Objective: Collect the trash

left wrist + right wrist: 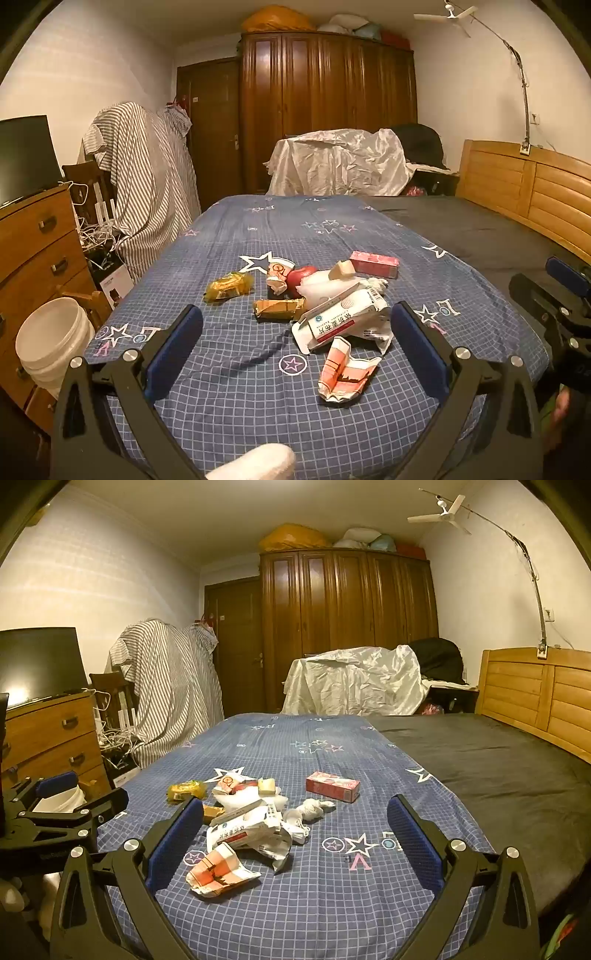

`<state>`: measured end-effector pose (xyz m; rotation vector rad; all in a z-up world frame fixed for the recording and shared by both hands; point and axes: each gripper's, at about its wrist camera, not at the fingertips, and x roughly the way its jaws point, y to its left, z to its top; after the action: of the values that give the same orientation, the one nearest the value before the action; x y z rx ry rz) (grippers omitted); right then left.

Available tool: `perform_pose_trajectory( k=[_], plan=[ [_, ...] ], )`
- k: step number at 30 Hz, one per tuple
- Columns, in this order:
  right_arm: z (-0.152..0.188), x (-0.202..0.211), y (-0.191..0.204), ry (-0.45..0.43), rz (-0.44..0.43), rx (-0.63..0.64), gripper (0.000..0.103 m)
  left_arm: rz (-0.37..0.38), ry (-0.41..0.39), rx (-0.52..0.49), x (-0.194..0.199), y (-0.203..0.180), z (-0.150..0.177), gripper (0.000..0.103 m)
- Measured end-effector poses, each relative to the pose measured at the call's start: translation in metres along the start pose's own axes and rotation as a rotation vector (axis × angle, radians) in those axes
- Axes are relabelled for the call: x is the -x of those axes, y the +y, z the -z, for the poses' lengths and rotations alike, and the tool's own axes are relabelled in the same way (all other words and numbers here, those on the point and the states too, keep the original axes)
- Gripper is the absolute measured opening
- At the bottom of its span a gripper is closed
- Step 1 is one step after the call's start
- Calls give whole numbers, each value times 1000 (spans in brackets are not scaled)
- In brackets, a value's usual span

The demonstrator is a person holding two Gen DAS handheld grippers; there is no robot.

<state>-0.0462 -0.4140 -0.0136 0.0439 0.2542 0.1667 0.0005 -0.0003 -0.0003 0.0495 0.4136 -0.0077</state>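
Each hand-held gripper is a matte black frame of forked, triangular-cutout arms: the left gripper and the right gripper look alike. Round silver screw heads stud the joints at about eight and four o'clock. Ribbed dark-blue rectangular pads line the inner faces of the fingers.

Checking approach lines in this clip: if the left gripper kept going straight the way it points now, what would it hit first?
Probably the crumpled red-and-white carton, lying nearest between the open left gripper fingers on the blue bedspread. The white medicine box sits just behind it. Depth is uncertain in the fisheye view.
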Motion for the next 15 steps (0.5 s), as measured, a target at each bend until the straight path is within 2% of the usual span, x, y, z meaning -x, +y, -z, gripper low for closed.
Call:
perform_pose_trajectory(
  k=[15],
  plan=[
    [1, -4, 2, 10, -8, 0, 99, 7, 25, 26, -8, 6, 7, 98]
  ],
)
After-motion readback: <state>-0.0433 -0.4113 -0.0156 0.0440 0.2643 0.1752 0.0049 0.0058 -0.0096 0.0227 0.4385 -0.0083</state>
